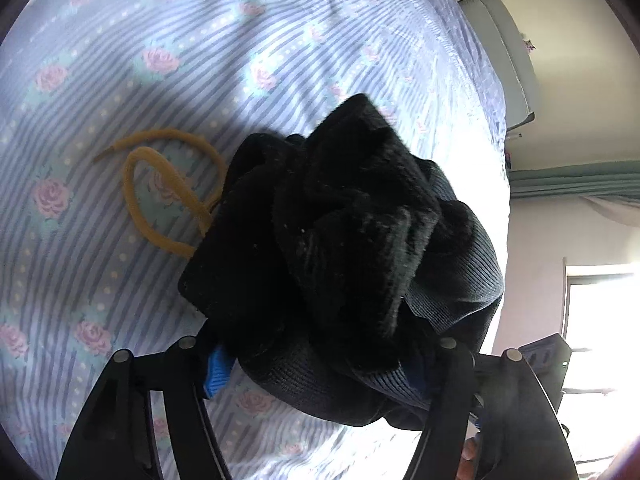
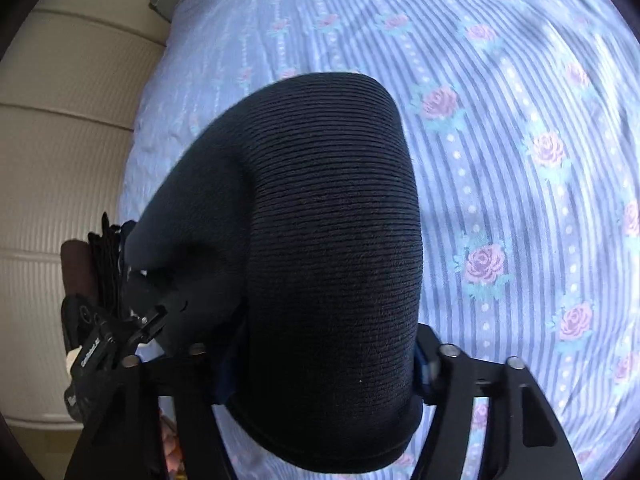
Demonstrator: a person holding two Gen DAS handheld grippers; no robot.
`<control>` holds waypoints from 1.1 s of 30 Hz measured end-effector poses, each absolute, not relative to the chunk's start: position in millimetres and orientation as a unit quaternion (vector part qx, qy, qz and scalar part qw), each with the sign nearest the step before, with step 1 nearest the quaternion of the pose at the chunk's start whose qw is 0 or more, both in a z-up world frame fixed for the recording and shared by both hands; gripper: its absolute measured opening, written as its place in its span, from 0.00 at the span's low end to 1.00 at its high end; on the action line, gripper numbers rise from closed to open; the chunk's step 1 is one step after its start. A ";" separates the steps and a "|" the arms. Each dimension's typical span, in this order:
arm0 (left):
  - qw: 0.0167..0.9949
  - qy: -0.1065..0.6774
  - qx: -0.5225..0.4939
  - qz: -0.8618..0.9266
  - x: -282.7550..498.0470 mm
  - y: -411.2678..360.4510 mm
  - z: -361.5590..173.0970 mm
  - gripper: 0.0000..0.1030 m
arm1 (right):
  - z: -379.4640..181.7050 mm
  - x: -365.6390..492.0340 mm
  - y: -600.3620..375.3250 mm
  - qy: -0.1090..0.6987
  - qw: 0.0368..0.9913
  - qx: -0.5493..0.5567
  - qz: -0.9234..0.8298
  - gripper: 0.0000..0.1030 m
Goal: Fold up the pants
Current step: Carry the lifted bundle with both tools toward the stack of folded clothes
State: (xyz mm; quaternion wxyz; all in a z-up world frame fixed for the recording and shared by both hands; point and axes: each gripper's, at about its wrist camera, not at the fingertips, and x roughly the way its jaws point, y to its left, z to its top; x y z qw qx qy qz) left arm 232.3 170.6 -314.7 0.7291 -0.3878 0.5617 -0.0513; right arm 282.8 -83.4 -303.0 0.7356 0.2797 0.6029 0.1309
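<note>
A: Black ribbed pants lay bunched on the bed, both tools clamped on them.

B: Left tool and right tool each gripped cloth?

A: Yes. Folding looked barely begun; next I'd judge lifting and spreading them flat.

A bed in rose-striped blue sheet; bright window beside pale wall.
</note>
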 end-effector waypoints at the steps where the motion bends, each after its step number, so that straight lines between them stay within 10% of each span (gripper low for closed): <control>1: 0.734 0.557 -0.385 -0.052 230.7 170.7 -307.5 0.63 | -297.5 282.2 -82.3 0.601 0.738 0.276 0.135 0.53; 33: 0.871 0.380 -0.310 -0.021 52.7 167.2 -39.1 0.63 | -63.7 126.2 -87.9 0.442 0.820 0.231 0.282 0.50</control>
